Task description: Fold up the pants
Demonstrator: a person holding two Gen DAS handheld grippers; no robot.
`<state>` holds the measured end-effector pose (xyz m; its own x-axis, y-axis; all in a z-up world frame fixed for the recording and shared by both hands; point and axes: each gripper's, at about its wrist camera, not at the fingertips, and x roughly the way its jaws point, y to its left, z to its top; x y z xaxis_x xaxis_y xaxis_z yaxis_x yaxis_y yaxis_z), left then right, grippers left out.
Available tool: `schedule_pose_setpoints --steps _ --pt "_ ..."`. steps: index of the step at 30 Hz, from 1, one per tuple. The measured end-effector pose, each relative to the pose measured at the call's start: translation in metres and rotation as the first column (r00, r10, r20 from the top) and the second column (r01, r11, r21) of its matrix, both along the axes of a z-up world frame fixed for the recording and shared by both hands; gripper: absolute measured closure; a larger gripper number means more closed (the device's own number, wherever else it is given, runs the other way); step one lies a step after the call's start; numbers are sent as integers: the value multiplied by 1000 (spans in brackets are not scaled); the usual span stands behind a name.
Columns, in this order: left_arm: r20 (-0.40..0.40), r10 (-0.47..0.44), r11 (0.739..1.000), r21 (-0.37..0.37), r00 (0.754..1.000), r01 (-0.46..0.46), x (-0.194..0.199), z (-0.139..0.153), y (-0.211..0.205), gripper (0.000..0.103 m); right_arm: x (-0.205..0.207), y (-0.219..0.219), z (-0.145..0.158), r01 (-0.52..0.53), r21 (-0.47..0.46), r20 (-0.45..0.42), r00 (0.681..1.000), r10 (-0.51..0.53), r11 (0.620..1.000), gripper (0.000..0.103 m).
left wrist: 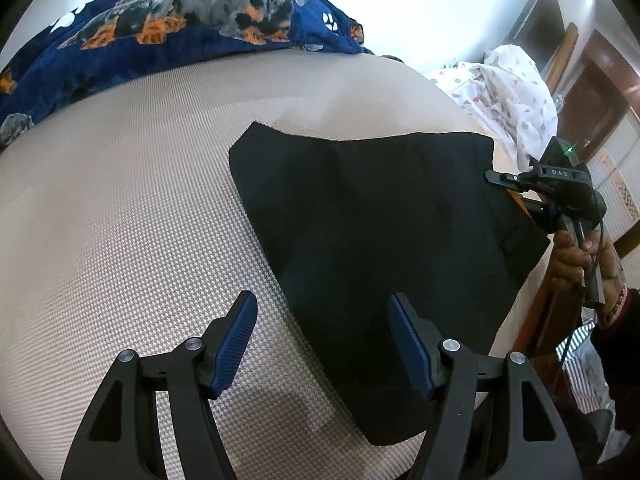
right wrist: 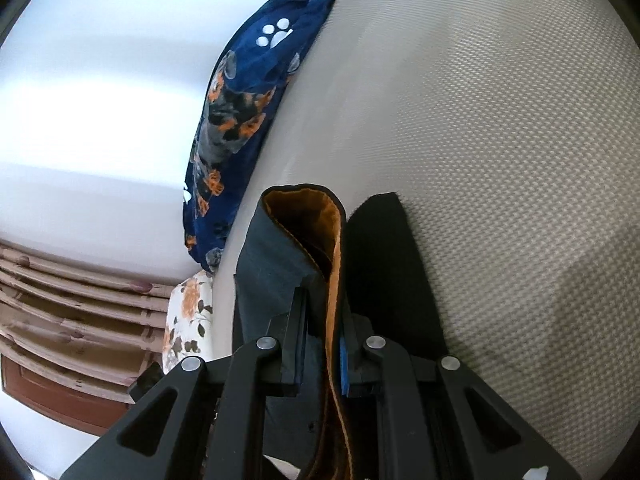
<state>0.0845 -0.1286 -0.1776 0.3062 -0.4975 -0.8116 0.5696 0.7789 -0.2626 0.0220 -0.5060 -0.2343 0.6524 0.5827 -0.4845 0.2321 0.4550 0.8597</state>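
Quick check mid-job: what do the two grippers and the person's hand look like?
Left gripper: black linkage arms, silver pivot pins, blue ribbed pads. Right gripper: the same black build, white lettering "DAS", a green light on top, a black cable down its handle. The hand wears a beaded bracelet and a dark sleeve.

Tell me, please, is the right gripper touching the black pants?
Touching: the right wrist view shows the right gripper clamped on a fold of the pants.

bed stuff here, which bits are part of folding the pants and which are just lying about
Part of the job:
black pants
right gripper, shut on the pants' orange-lined edge
left gripper, open over the pants

Just lying about:
dog-print blanket
white patterned sheet
floral cloth
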Motion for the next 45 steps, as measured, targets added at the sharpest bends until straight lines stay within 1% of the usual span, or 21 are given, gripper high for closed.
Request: schedule_pose_setpoints --steps 2,6,7,9,12,14,15,17,21,23,28,37,40,45 --pt "-6 1 1000 -6 1000 -1 1 -1 0 35 -3 -5 -2 7 6 5 1000 -7 1000 90" --pt "-31 -8 1000 -22 1000 7 5 -6 -1 35 -4 -10 -5 10 -13 -2 1000 -10 1000 90" --pt "-34 -10 1000 -23 999 10 6 -8 -1 35 -5 -10 -4 10 -32 -2 1000 -10 999 89" --pt "-47 -10 1000 -28 999 9 8 -11 -1 35 -7 -10 2 7 -83 -2 1000 -8 996 85" --pt "-80 0 998 -60 997 -5 14 -14 1 35 -12 -8 15 14 -174 -5 1000 -15 985 82" --pt "-94 2 998 -70 996 -9 16 -16 1 35 -18 -4 26 11 -271 -4 1000 -13 962 76" --pt "-98 1 997 -72 995 -8 17 -18 1 35 -19 -3 27 8 -294 -9 1000 -11 956 71" --pt "-100 -4 997 -77 995 -3 18 -19 -1 35 -20 0 27 -13 -324 -24 1000 6 946 69" --pt "-104 -27 996 -85 994 18 18 -23 -6 35 -20 1 21 -36 -315 -46 999 22 948 69" --pt "-106 -35 996 -83 994 26 18 -23 -9 35 -18 2 21 -46 -327 -49 998 32 944 69" --pt "-74 -47 998 -49 996 44 16 -23 -22 35 -15 8 20 -71 -340 -55 997 56 938 69" --pt "-43 -45 999 -13 998 44 16 -26 -31 34 -20 11 19 -63 -337 -43 998 52 939 68" --pt "-48 -44 999 -17 998 43 17 -26 -34 31 -20 13 19 -69 -334 -43 997 58 940 66" --pt "-46 -56 998 -44 997 54 18 -27 -35 31 -19 15 21 -77 -347 -39 997 67 935 66"
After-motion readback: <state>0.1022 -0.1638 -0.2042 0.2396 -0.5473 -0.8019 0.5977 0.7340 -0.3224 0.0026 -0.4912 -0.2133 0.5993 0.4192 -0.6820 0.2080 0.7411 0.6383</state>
